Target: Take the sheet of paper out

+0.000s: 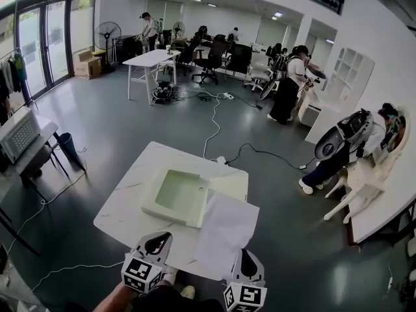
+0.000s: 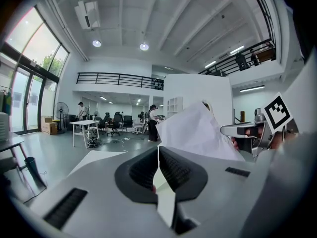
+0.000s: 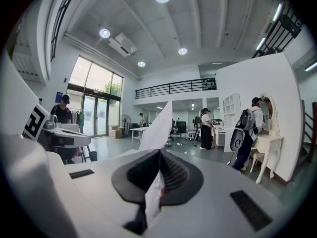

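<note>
**Head view:** white worktop (image 1: 127, 203) w/ a shallow pale-green box (image 1: 177, 194) lying open on it. The sheet (image 1: 227, 229) is out of the box, raised over the worktop's near-right part. Its far-left corner overlaps the box's right rim from this angle. The sheet's near edge runs down to the right gripper (image 1: 246, 257), which pinches it. The left gripper (image 1: 158, 238) sits alongside at the worktop's near edge; contact w/ the sheet isn't clear from up here. Cables cross the grey floor beyond, and people stand at desks in the bg.

**Left gripper view:** left gripper (image 2: 158, 155) has its jaws pressed together, w/ a thin white strip of the sheet in the seam and a tongue of it poking back toward the camera. The rest of the sheet (image 2: 198, 133) billows up and off to the right, toward the right gripper (image 2: 247, 132) w/ its marker cube (image 2: 277, 112). The worktop (image 2: 94, 160) shows beyond, at left.

**Right gripper view:** right gripper (image 3: 159, 155) has its jaws clamped tight on the sheet (image 3: 159, 128). The sheet stands up from the seam nearly edge-on, w/ a corner hanging back toward the camera. The left gripper (image 3: 67, 138) is alongside at left. A person w/ backpack (image 3: 246, 133) stands at right by white furniture.
</note>
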The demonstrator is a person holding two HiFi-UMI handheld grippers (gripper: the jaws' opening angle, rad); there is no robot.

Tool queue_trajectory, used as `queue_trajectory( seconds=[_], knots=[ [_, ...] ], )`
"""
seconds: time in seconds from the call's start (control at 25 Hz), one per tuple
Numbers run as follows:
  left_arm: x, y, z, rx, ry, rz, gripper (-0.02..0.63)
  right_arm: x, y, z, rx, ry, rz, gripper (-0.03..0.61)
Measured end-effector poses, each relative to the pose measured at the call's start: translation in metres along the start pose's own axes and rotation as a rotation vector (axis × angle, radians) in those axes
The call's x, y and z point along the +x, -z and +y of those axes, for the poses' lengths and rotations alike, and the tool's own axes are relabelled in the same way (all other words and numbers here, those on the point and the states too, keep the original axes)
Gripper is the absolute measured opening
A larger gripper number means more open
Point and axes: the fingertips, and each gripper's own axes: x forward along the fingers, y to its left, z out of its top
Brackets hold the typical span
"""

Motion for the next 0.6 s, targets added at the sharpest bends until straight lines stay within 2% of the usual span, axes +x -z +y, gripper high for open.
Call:
queue_trajectory(
  seconds=[0.6],
  knots=[
    [-0.0064,-0.0056,-0.0037,0.012,0.002,-0.012,0.028,-0.0025,-0.0084,0.0001,0.006,0.000,-0.024,0.018]
  ],
)
